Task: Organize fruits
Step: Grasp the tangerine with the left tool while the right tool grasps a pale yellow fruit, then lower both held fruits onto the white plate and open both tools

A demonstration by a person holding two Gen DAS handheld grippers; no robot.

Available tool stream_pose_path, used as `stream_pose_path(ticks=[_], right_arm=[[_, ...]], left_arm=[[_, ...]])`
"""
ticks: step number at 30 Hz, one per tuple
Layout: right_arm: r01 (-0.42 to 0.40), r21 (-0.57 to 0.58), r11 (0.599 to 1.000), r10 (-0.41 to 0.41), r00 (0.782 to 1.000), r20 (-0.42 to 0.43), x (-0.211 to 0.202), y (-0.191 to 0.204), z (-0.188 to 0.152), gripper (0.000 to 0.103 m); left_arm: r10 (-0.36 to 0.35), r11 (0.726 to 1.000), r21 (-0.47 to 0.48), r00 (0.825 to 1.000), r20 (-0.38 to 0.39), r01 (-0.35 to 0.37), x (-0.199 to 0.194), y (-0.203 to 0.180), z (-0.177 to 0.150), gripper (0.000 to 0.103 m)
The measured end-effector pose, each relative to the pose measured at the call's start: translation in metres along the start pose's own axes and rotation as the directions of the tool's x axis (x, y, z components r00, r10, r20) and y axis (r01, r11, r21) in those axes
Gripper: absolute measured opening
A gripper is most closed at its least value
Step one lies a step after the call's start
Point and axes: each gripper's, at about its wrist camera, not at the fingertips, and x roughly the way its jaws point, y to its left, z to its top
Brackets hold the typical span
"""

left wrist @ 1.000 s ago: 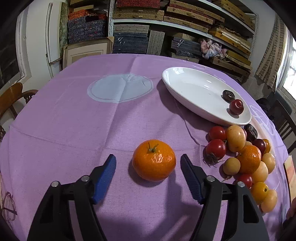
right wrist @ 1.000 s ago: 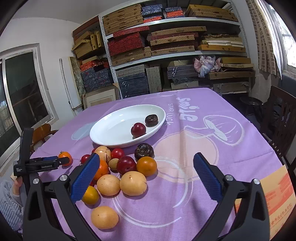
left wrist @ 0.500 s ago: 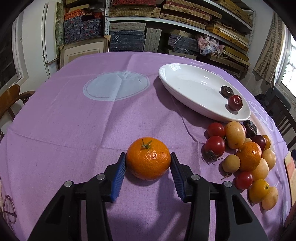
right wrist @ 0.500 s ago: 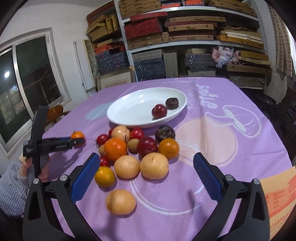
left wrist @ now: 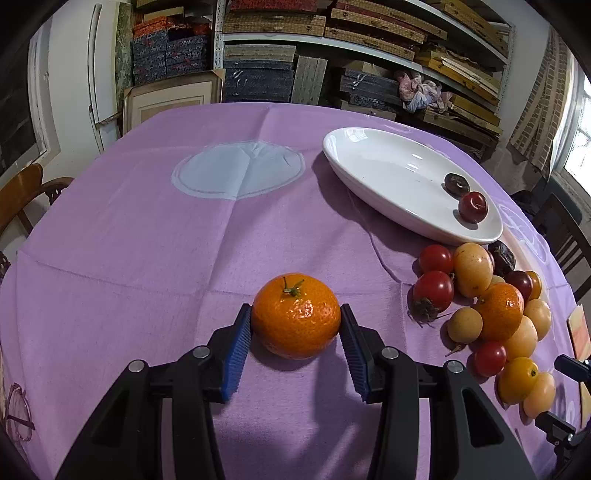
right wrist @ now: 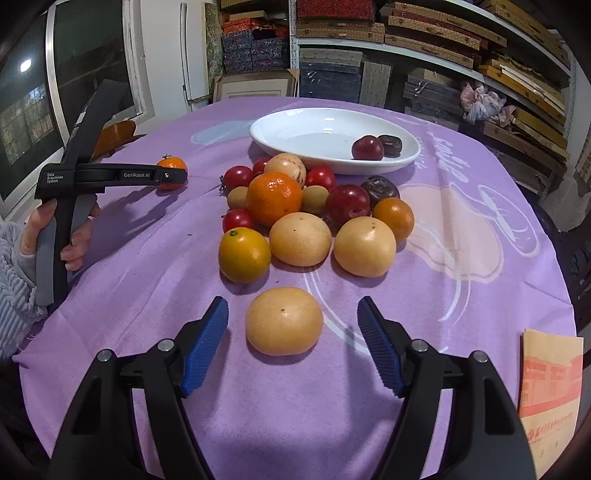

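Note:
My left gripper (left wrist: 295, 309) is shut on an orange tangerine (left wrist: 295, 317) that rests on the purple tablecloth, with both blue pads against its sides. In the right wrist view the same gripper (right wrist: 173, 176) shows at the left, held by a hand. My right gripper (right wrist: 292, 302) is closing around a pale yellow round fruit (right wrist: 283, 320); gaps remain between the pads and the fruit. Beyond it lies a pile of fruit (right wrist: 301, 206): tomatoes, plums, an orange and yellow fruits. The white oval plate (right wrist: 295, 129) holds a red plum (right wrist: 367, 147) and a dark wrinkled fruit (right wrist: 389, 144).
An orange paper packet (right wrist: 550, 380) lies at the table's right edge. Shelves stacked with boxes (right wrist: 369, 33) stand behind the table. A wooden chair (left wrist: 26, 192) is at the left and a dark chair (left wrist: 565, 229) at the right. The fruit pile (left wrist: 491, 314) lies right of the tangerine.
The left jaws closed from wide apart onto the tangerine. The right gripper dropped and tilted toward the pile, so the pale yellow fruit came between its jaws, which narrowed.

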Motion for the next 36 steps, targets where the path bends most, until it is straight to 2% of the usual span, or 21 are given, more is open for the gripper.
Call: stream_pose_path(ticks=[2,3,4,12,17,20,23,28,31,36], right_arm=[[-0.012,-0.011,1.000,0.011,1.000,-0.020,0.005,0.001,0.001,0.058],[-0.022,-0.013,1.000,0.021,0.999,-0.035,0.008,0.002,0.001,0.049],[-0.021,-0.015,1.000,0.020,0.999,-0.048,0.011,0.002,0.001,0.046],[-0.037,-0.014,0.999,0.036,0.997,-0.071,0.019,-0.001,0.003,0.045],[-0.044,0.015,0.999,0.045,0.998,-0.037,0.013,-0.008,0.003,0.045],[-0.048,0.044,0.998,0.049,0.999,-0.014,0.008,-0.018,0.009,0.045],[-0.036,0.043,0.998,0.035,0.999,0.026,-0.002,-0.029,0.031,0.045],[-0.008,0.032,0.999,0.004,0.994,0.112,-0.001,-0.048,0.097,0.045],[0.000,0.035,0.999,-0.003,0.996,0.089,0.027,-0.058,0.134,0.045],[-0.012,0.021,1.000,0.012,1.000,0.017,0.081,-0.059,0.170,0.045]], left_arm=[[-0.001,1.000,0.001,1.000,0.000,0.001,0.000,0.000,0.000,0.048],[-0.001,1.000,0.001,1.000,0.000,0.001,0.000,0.000,0.000,0.048],[-0.001,1.000,0.001,1.000,-0.001,0.001,0.000,0.000,0.000,0.048],[-0.002,1.000,0.000,1.000,-0.001,0.002,0.000,0.000,0.001,0.048],[-0.003,1.000,0.001,1.000,0.005,0.003,0.000,-0.001,0.000,0.048],[-0.001,1.000,0.014,0.999,0.039,0.000,-0.009,-0.006,0.004,0.048],[-0.021,0.999,0.030,0.998,0.058,0.019,-0.015,-0.018,0.018,0.048],[-0.043,0.995,0.097,0.996,0.076,0.035,-0.005,-0.059,0.069,0.048],[-0.041,0.992,0.124,0.997,0.063,0.033,0.019,-0.083,0.094,0.048],[-0.028,0.995,0.097,1.000,0.010,0.027,0.066,-0.091,0.111,0.048]])
